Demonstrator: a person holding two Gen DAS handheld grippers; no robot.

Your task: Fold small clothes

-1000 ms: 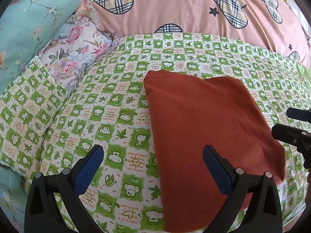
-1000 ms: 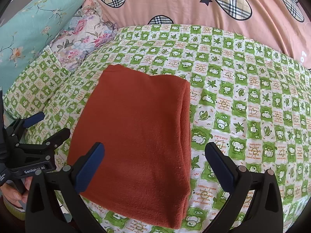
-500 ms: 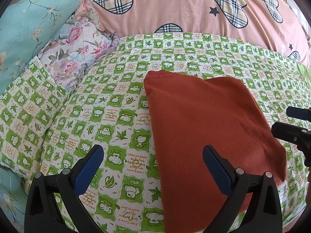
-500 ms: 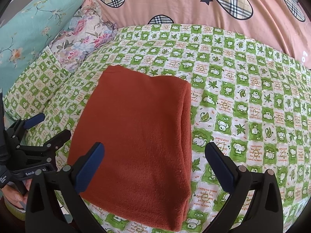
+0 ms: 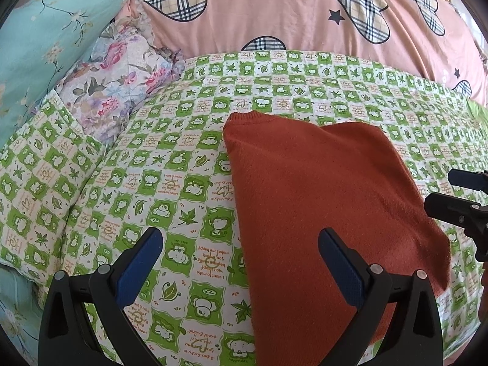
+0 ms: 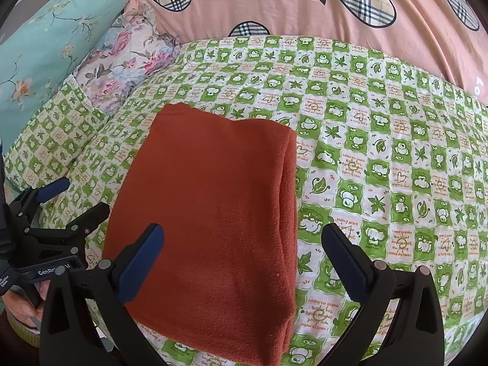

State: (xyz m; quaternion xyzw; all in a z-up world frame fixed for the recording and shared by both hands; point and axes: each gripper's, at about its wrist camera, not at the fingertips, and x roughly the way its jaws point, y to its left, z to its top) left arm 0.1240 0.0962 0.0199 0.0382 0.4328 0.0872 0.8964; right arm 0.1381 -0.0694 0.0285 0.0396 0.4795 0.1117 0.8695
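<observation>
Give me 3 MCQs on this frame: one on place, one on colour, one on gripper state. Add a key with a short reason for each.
1. Where does the folded garment lie?
A. on the green checked sheet
B. on the pink quilt
C. on the floral pillow

2. What colour is the garment?
A. navy
B. rust orange
C. white

3. How do the left gripper and right gripper stand?
A. both shut on the garment
B. left shut, right open
C. both open, holding nothing

Key: 1 A, green checked fabric shows along its left, far and right edges; 2 B, its knit surface is one even rust orange in both views; 3 C, each pair of blue pads stands wide apart above the bed with no cloth between them.
</observation>
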